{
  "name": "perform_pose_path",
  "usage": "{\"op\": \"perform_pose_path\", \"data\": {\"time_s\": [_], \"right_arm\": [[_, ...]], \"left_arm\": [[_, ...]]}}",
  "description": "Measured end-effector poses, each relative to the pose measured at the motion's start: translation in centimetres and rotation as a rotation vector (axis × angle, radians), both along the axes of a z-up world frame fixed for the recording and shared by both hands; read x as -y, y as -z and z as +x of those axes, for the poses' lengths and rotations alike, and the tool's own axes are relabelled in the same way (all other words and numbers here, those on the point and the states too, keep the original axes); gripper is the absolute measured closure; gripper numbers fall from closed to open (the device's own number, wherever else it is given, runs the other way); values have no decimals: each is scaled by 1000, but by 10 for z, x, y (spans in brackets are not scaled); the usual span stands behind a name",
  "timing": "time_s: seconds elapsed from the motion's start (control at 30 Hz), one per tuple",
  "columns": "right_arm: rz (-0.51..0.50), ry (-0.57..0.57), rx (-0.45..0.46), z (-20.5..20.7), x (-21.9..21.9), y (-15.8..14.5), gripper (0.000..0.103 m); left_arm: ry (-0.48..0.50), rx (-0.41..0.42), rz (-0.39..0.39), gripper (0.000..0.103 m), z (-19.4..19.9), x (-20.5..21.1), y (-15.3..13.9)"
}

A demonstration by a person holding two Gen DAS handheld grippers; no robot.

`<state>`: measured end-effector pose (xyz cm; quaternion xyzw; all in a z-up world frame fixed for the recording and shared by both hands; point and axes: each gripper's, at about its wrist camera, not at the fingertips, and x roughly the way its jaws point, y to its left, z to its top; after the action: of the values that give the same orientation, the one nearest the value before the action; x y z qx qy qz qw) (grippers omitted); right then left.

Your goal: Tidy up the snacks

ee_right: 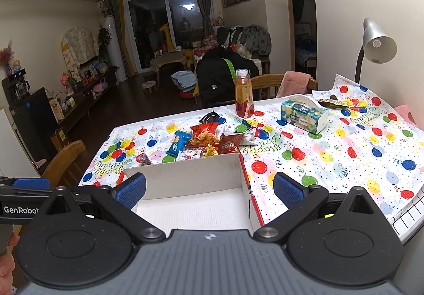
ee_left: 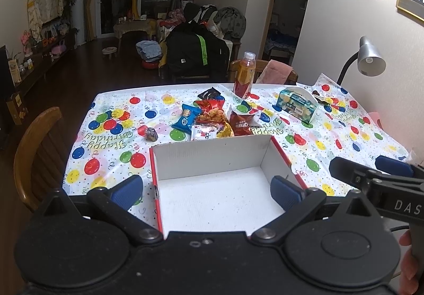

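**Tools wide apart over an empty box**

Both tools hover with nothing held: the left tool (ee_left: 206,190) and right tool (ee_right: 209,190) each have their blue pads spread wide. Below them sits a white box (ee_left: 212,159) with red sides on the tabletop (ee_left: 344,135). Snacks (ee_left: 212,117) lie heaped just beyond the box at 12 o'clock; a bottle (ee_left: 245,74) stands past them, a tissue pack (ee_left: 298,105) at 2 o'clock.

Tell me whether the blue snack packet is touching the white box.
Apart. In the left wrist view, a strip of balloon tablecloth shows between the blue snack packet and the far wall of the white box. The right wrist view shows that gap too.
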<state>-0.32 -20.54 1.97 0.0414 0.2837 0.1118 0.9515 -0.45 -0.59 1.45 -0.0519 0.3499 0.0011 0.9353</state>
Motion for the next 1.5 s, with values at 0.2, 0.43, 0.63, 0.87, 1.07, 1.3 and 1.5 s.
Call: {"op": "perform_pose_path", "data": {"time_s": [0.2, 0.43, 0.63, 0.87, 1.07, 1.3, 1.5], "right_arm": [[5, -6, -11, 5, 2, 1, 0], [2, -18, -23, 9, 5, 6, 0], [5, -34, -16, 26, 10, 10, 0], [15, -88, -48, 70, 14, 19, 0], [10, -126, -113, 116, 22, 31, 0], [-13, -160, -182, 181, 44, 24, 0], [-43, -190, -195, 242, 57, 2, 1]], "left_arm": [[-1, 1, 1, 1, 0, 0, 0], [-7, -9, -16, 1, 4, 1, 1], [-23, -18, -18, 1, 19, 4, 9], [-71, -44, -16, 1, 48, 4, 21], [-85, -83, -29, 1, 77, -2, 36], [-97, -100, -11, 1, 122, -16, 38], [-148, -131, -4, 2, 171, -52, 34]]}}
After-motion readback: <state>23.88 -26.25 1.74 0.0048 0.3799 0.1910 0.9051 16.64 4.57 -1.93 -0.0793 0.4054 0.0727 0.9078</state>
